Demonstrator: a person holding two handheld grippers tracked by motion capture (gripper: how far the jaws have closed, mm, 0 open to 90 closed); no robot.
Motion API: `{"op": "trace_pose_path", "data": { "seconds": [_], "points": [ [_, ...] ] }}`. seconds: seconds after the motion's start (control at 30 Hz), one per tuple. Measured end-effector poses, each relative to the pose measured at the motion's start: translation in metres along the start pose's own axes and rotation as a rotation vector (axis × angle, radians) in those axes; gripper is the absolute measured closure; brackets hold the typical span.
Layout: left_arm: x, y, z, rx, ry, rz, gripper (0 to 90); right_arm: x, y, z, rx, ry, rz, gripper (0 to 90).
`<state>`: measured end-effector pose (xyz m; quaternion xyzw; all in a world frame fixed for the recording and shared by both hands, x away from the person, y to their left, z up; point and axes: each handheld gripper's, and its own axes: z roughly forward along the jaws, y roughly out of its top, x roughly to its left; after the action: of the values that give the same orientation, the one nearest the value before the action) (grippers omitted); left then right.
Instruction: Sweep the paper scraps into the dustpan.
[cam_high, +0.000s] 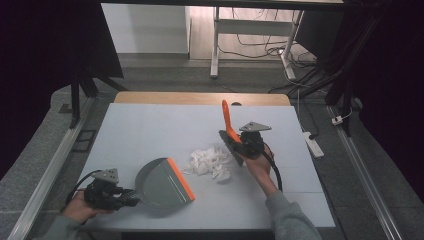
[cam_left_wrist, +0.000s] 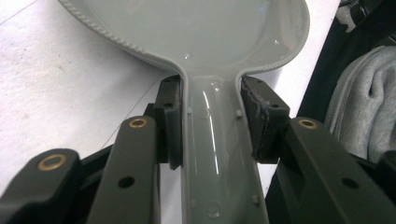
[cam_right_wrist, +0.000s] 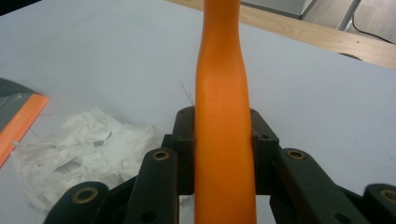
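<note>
Dustpan and brush are gripped; no readable writing shows.

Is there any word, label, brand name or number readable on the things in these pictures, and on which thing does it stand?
None can be read: the grey plastic dustpan with orange lip, the orange brush handle and the white shredded paper bear no visible text.

Both grippers, left gripper and right gripper, are black, with brass rivets, 2 jaws, grey triangular top plates, black cables; grey sleeves.
</note>
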<state>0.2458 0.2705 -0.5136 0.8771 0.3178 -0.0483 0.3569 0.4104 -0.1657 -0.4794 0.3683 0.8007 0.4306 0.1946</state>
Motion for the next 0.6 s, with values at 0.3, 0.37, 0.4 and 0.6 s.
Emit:
{"op": "trace_pose_path", "data": {
  "seconds": [0.3,0.37,0.4,0.6],
  "points": [
    [0.002,0.005,0.008,0.01,-0.009,0.001,61.6,0.005,0.007,0.015,0.052,-0.01,0.018,70.5],
    [0.002,0.006,0.009,0.013,-0.009,0.003,61.6,0.009,0.009,0.021,0.071,-0.008,0.022,70.6],
    [0.002,0.007,0.01,0.016,-0.007,0.003,61.6,0.011,0.009,0.024,0.077,-0.006,0.021,70.6],
    [0.002,0.008,0.012,0.011,-0.008,-0.004,61.6,0.028,0.012,0.035,0.107,0.018,-0.015,70.6]
  ]
}}
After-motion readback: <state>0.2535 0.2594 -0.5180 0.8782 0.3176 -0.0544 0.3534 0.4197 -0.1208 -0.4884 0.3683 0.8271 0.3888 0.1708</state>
